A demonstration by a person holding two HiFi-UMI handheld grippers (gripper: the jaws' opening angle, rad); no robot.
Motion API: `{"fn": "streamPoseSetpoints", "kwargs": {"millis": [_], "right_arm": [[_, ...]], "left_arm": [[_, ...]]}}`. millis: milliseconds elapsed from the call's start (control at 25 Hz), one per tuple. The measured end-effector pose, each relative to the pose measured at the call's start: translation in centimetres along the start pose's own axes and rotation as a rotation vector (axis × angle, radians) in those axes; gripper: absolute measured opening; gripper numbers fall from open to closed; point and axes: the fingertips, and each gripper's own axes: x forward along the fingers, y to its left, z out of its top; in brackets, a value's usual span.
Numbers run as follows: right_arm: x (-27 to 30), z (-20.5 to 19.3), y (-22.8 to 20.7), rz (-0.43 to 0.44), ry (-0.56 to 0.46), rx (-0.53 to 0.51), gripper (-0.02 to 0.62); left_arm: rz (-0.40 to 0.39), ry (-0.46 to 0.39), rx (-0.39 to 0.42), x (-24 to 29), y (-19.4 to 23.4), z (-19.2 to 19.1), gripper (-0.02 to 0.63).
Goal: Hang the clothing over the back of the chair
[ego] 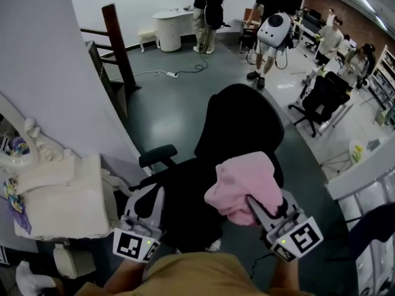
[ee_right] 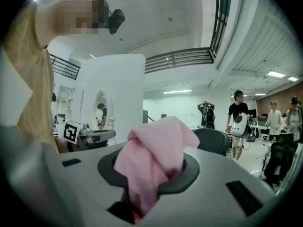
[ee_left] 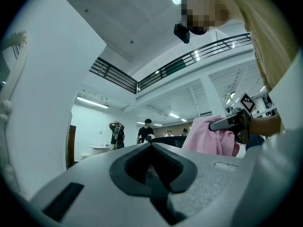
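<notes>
Pink clothing [ee_right: 154, 150] between right gripper [ee_right: 149, 176] jaws

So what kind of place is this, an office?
Probably an open-plan office or lab: black swivel chairs, people working along the right side, and a mezzanine railing overhead.

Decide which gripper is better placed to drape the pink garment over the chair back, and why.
Right. The right gripper is shut on the pink garment, close to the office chair's backrest. The left gripper holds nothing, off by the seat.
</notes>
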Motion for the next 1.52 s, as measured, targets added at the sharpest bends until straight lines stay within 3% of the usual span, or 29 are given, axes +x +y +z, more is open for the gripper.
{"fn": "streamPoseSetpoints", "kwargs": {"millis": [280, 640, 1080, 1280, 1520], "right_arm": [[2.3, 2.7, -2.5, 0.011, -0.013, -0.111, 0.117], [4.8, 4.9, -7.7, -0.037, 0.020, -0.238, 0.118], [7.8, 8.3, -16.0, -0.090, 0.051, -0.262, 0.121], [9.0, 8.3, -19.0, -0.147, 0.093, -0.316, 0.124], [9.2, 9.3, -23.7, -0.220, 0.088, -0.280, 0.126]], "left_arm": [[0.006, 0.007, 0.004, -0.6, -0.1, 0.1, 0.005], [0.005, -0.040, 0.002, -0.8, -1.3, 1.3, 0.005], [0.016, -0.032, 0.006, -0.6, -1.2, 1.6, 0.005], [0.031, -0.030, -0.001, -0.3, -0.6, 1.4, 0.005], [0.050, -0.029, 0.003, 0.4, 0.1, 1.5, 0.005]]}}
